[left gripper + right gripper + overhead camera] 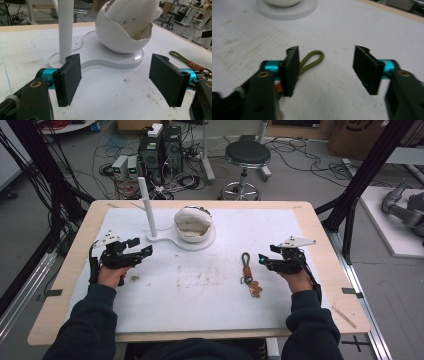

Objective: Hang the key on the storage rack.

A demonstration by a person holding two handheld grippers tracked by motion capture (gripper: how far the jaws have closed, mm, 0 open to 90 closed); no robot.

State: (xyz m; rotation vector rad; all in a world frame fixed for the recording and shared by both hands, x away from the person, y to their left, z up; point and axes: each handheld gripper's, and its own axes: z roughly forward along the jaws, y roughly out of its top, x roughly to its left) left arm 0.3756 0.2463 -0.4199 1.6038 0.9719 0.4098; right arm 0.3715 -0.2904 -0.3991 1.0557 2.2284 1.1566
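Note:
A keychain [247, 272] with an olive loop, a brown strap and a small bear charm lies on the white mat right of centre. My right gripper [266, 255] rests just to its right, jaws open and empty. In the right gripper view the olive loop [312, 60] lies just beyond the left pad of the right gripper [328, 71], partly hidden behind it and outside the gap. My left gripper [141, 246] sits at the mat's left, open and empty. The left gripper [117, 80] faces a white egg-shaped bowl [122, 32], with the keychain's loop [178, 56] at the far right.
The bowl [194, 222] holds a white cloth and stands on a flat white base [180, 241] with an upright white post [147, 207]. The white mat [200, 290] is stained near its middle. A stool [246, 155] and cables lie beyond the table's far edge.

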